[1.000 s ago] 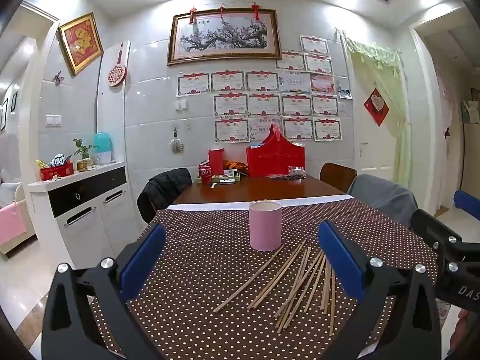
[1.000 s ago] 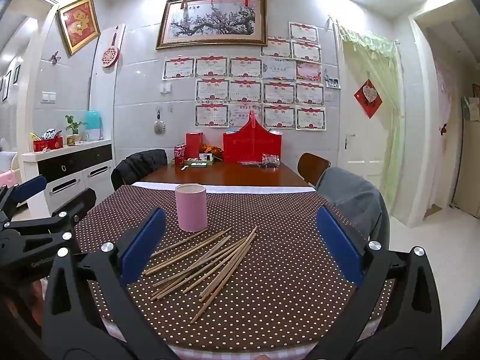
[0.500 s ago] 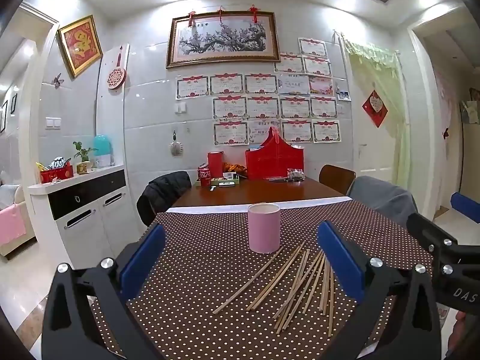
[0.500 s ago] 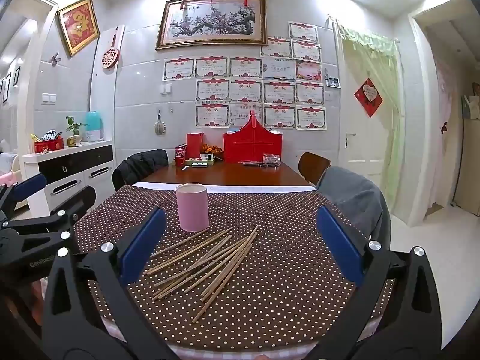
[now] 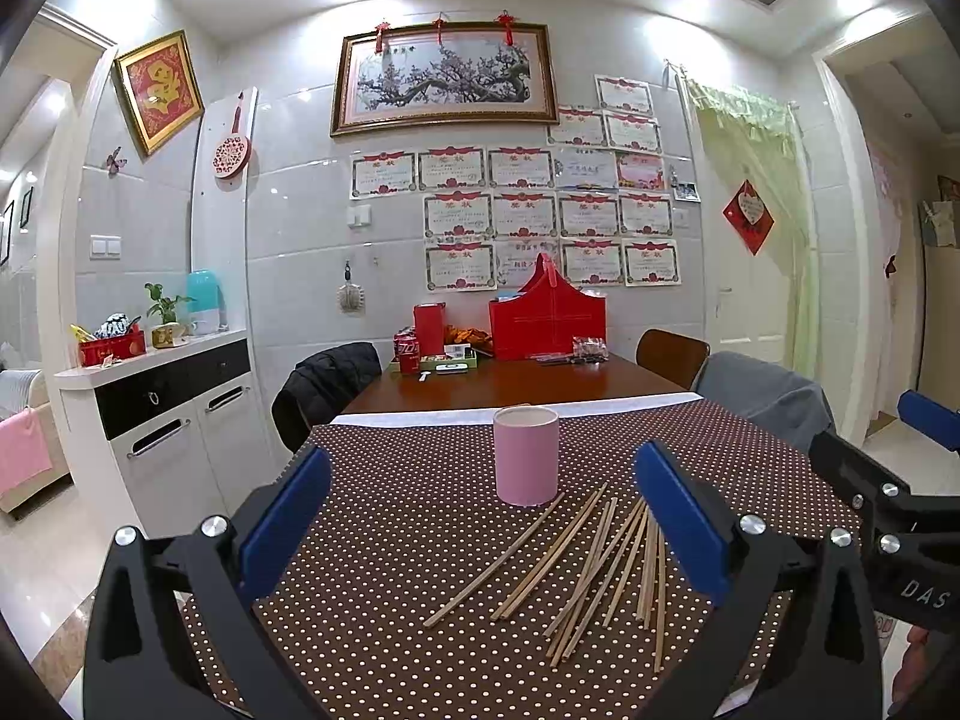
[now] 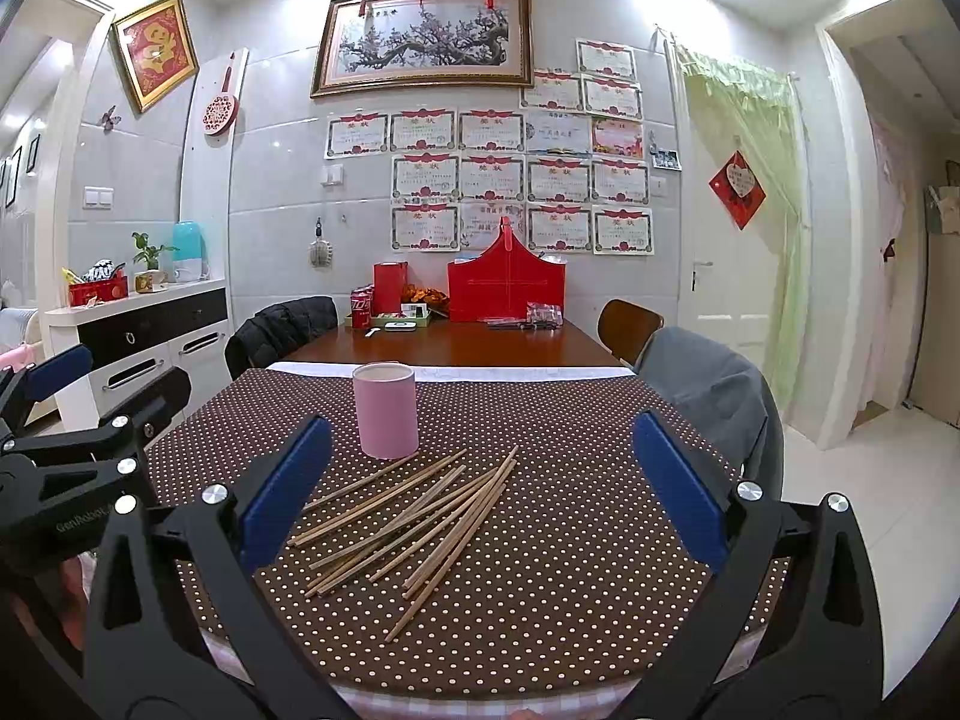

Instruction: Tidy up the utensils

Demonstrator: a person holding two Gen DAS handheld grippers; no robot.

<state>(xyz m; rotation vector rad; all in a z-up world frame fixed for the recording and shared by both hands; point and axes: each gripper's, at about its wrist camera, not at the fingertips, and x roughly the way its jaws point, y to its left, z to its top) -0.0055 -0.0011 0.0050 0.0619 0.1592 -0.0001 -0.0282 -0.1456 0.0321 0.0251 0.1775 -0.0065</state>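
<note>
Several wooden chopsticks (image 5: 588, 564) lie loose on the brown dotted tablecloth (image 5: 390, 516), just in front of an upright pink cup (image 5: 526, 456). My left gripper (image 5: 480, 516) is open and empty, held above the table's near edge, left of the pile. In the right wrist view the chopsticks (image 6: 414, 516) lie between the blue pads, with the pink cup (image 6: 385, 418) behind them. My right gripper (image 6: 480, 492) is open and empty above the near edge. Each gripper shows at the side of the other's view.
Beyond the cloth the bare wooden table (image 5: 510, 378) carries a red bag (image 5: 547, 324), a red box, a can and a tray. Chairs with jackets stand at left (image 5: 327, 378) and right (image 5: 762, 396). A white cabinet (image 5: 156, 408) stands at left.
Both views have tilted and shifted very slightly; the cup and chopsticks sit a touch lower and closer. Nothing was taken hold of; both grippers stay open.
</note>
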